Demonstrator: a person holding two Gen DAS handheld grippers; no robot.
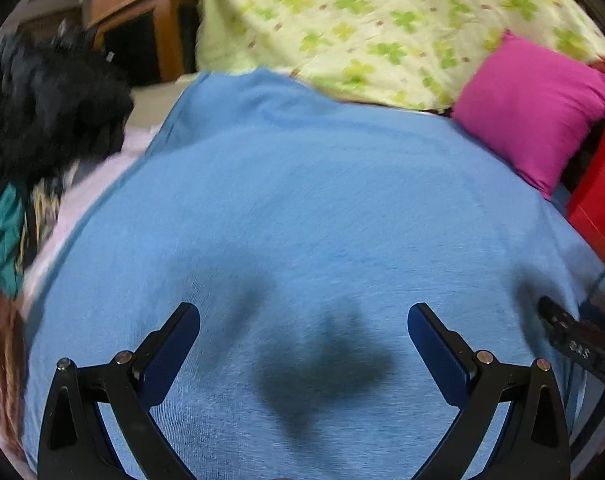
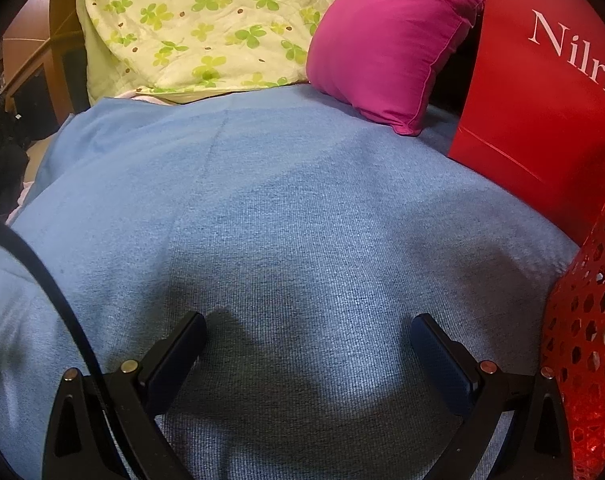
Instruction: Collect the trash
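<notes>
1. Trash is not to be seen loose anywhere on the blue cloth (image 2: 302, 216) in either wrist view; the cloth lies bare between and beyond both sets of fingers.
2. Judging from that, the collecting looks either nearly finished or between pieces; the pictures cannot settle which.
3. A red mesh basket (image 2: 586, 344) stands at the right edge of the right wrist view, just beside the right gripper (image 2: 308, 334). Pale scraps show through its holes, which may be trash already gathered, though they are too small to be sure.
4. Behind the basket, farther right, rises a red bag (image 2: 542, 92) with white lettering.
5. The right gripper has its fingers spread wide and holds nothing, hanging low over the cloth.
6. The left gripper (image 1: 303, 318) likewise has its fingers wide apart and empty, with its shadow on the cloth below; this view is blurred.
7. At the far side lie a clover-print quilt (image 1: 382, 20) and a pink cushion (image 1: 534, 108), the cushion to the right and resting on the cloth's far edge.
8. On the left of the left wrist view sits a heap of dark clothing (image 1: 42, 112), beside the cloth's left edge.
9. If any trash remains, it probably lies outside these views, so the next move calls for searching the edges.
</notes>
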